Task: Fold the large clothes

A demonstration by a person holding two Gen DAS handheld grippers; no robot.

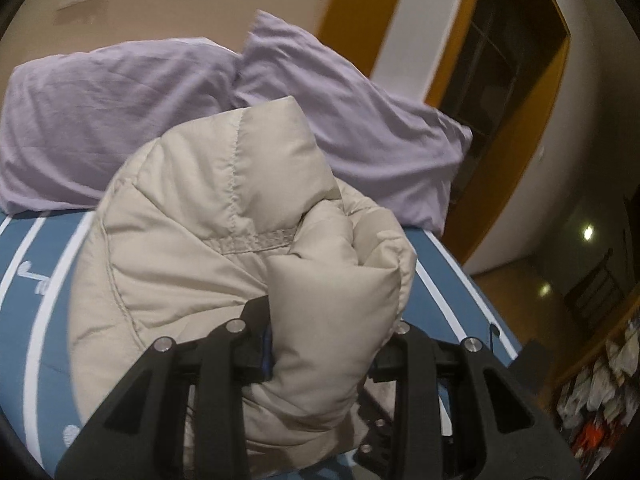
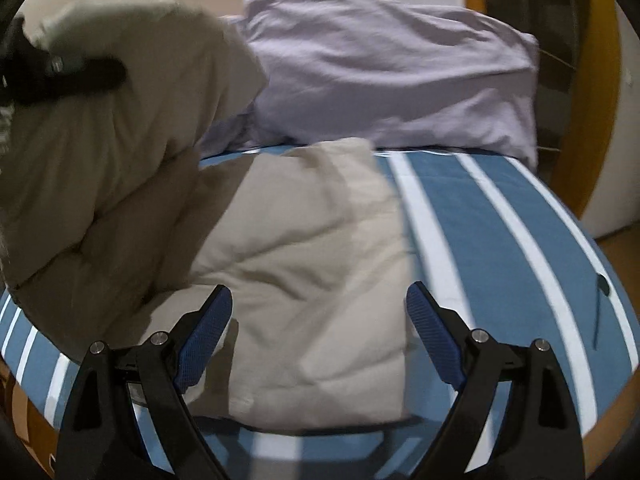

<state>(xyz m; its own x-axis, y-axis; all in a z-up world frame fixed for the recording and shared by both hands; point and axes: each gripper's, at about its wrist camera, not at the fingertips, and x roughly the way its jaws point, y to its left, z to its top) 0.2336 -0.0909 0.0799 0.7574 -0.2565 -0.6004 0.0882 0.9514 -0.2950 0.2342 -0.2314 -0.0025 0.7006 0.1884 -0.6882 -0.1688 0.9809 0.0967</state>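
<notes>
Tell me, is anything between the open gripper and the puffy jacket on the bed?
Nothing visible is. The right gripper hangs open right over the beige puffer jacket on the striped bedspread. The left gripper already holds a bunched part of it.

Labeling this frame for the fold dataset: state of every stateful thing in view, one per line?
Left tongs: shut on the puffer jacket.
Right tongs: open, nothing between them.
Puffer jacket: one part lifted and bunched, the rest flat on the bed.
Lilac pillows: lying rumpled at the head of the bed.
Striped bedsheet: spread smooth.
</notes>
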